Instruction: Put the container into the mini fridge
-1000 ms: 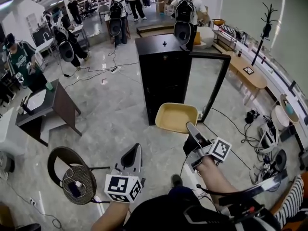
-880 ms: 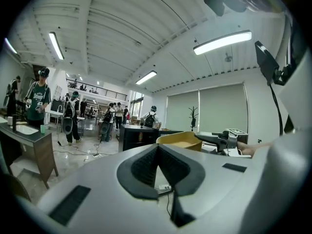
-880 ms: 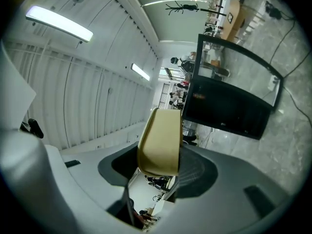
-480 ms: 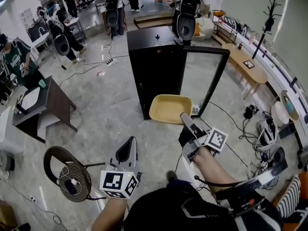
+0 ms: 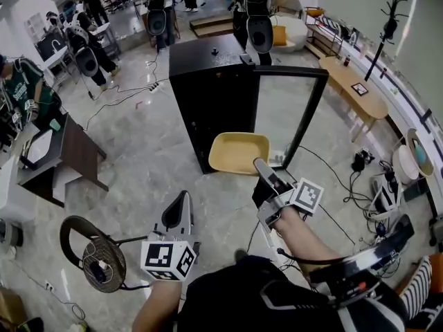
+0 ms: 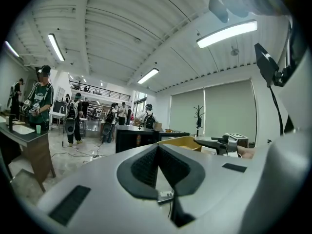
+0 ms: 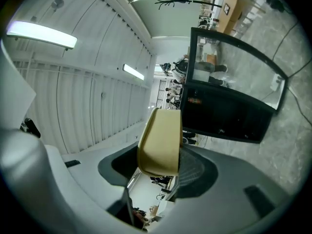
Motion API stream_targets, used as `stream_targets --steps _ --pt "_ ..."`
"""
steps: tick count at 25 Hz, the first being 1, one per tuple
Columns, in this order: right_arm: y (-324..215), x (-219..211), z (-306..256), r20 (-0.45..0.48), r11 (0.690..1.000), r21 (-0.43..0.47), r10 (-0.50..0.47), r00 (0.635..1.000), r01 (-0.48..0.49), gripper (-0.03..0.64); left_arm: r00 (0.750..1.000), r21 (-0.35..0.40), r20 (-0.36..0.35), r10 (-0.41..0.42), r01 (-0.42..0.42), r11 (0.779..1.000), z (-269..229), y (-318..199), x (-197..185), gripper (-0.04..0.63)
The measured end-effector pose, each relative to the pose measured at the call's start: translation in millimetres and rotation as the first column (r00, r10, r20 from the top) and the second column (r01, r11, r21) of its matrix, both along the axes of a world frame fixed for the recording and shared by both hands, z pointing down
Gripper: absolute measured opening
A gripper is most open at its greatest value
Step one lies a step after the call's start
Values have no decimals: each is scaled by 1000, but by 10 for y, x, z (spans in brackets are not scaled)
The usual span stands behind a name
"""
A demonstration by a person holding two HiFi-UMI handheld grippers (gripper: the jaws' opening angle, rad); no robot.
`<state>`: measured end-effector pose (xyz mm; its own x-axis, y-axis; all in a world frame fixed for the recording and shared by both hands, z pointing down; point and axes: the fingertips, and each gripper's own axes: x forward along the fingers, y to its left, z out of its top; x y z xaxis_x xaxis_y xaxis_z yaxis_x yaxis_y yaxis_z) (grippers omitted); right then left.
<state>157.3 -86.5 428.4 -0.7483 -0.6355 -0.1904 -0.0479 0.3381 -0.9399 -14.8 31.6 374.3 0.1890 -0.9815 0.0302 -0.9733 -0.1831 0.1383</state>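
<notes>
A shallow yellow container [image 5: 239, 152] hangs level in front of the black mini fridge [image 5: 208, 92]. Its near rim is pinched by my right gripper [image 5: 263, 176], which is shut on it. The fridge's glass door [image 5: 291, 113] stands swung open to the right, just behind the container. In the right gripper view the container's rim [image 7: 160, 140] sits edge-on between the jaws, with the fridge [image 7: 224, 116] beyond. My left gripper [image 5: 180, 211] is lower left, away from the container, jaws together and holding nothing. In the left gripper view the container [image 6: 178, 141] and the fridge [image 6: 131, 138] show ahead.
A round stool [image 5: 93, 251] holding a cable stands at the lower left, and a dark desk [image 5: 76, 151] further left. A wooden bench [image 5: 360, 92] and floor cables [image 5: 360, 164] lie to the right. People stand behind the fridge.
Both grippers and the container have moved forward towards the fridge, which now looks nearer. The right grip on the container is unchanged.
</notes>
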Motion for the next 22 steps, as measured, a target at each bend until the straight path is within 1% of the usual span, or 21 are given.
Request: stream_targets --steps 4,7,10,12,14,16,18,22 --pt "-202 90 -31 16 1000 0 -9 1000 9 225 1000 -17 -3 -16 16 1000 27 -192 99 8" --pt "-336 68 -77 23 1000 13 -16 1000 16 225 1000 -24 -5 -28 28 999 38 -314 81 9" --pt "-439 37 -117 41 1000 15 -16 999 16 225 1000 -30 -1 -23 23 999 30 -436 89 8" --pt "-480 23 -85 45 1000 7 -11 999 11 225 1000 -31 -1 -15 15 999 36 -518 85 9" --pt "-545 6 -34 29 1000 6 -3 1000 3 225 1000 -25 -5 -4 4 1000 41 -631 56 9" --pt "-649 -22 -23 18 1000 14 5 1000 -6 225 1000 -23 -15 7 -7 1000 42 -772 17 8" --pt "-709 -55 -25 26 1000 11 18 1000 -18 225 999 -23 -30 28 -28 999 20 -861 -13 9" --pt "-826 -139 46 -1 999 10 46 999 -46 225 997 2 -38 68 -68 998 -37 -1041 -133 9"
